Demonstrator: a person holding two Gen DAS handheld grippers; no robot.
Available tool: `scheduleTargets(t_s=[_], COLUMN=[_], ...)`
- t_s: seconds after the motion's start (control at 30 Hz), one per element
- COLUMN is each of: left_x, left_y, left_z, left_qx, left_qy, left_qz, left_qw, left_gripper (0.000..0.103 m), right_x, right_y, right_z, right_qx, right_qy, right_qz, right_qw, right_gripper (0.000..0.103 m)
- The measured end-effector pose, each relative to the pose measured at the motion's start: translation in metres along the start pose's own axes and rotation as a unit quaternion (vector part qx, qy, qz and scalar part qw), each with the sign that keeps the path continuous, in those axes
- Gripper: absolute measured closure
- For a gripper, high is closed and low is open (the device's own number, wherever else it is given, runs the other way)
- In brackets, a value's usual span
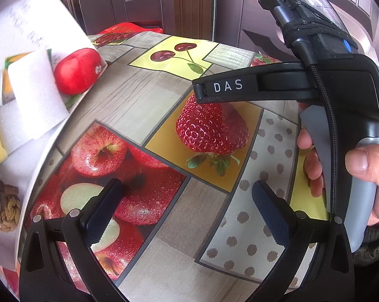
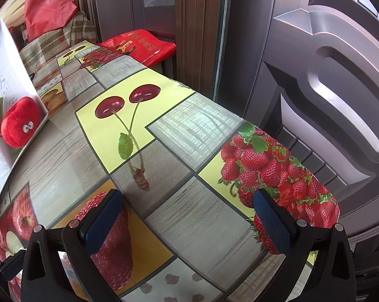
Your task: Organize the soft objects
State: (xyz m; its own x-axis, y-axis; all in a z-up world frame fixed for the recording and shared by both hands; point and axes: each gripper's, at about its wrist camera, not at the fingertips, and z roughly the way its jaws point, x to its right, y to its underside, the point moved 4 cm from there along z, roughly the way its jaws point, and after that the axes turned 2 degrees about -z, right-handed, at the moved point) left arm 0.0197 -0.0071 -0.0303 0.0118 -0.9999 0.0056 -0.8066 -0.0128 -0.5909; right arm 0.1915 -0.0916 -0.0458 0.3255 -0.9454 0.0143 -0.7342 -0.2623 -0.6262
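Both grippers are hanging spread wide and empty over the fruit-print tablecloth (image 2: 189,226), seemingly poised before any pick. Well ahead and left of the left gripper (image 1: 187,214), the red plush apple (image 1: 76,71) is lying in a white box (image 1: 25,176); seen past the right gripper (image 2: 189,216), its eyes are facing right, long axis leaning roughly upright.

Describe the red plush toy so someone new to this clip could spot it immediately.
Start from the fruit-print tablecloth and follow it to its left edge, where a white box holds soft items. The red plush toy sits at the box's open front corner, beside white foam sheets. It alone is round, bright red and has googly eyes.
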Motion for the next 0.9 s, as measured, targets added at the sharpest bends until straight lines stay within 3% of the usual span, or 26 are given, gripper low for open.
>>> scheduleTargets(t_s=[0.9], left_x=[-0.0050], left_y=[-0.0021], left_z=[0.0056], left_qx=[0.000], left_qy=[0.001], left_qz=[0.001], left_qw=[1.0000], left_gripper=[0.001], right_x=[-0.0019], right_y=[0.0003], right_z=[0.0006], right_qx=[0.000], right_qy=[0.000], right_qz=[-0.002], right_qw=[1.000], right_gripper=[0.000])
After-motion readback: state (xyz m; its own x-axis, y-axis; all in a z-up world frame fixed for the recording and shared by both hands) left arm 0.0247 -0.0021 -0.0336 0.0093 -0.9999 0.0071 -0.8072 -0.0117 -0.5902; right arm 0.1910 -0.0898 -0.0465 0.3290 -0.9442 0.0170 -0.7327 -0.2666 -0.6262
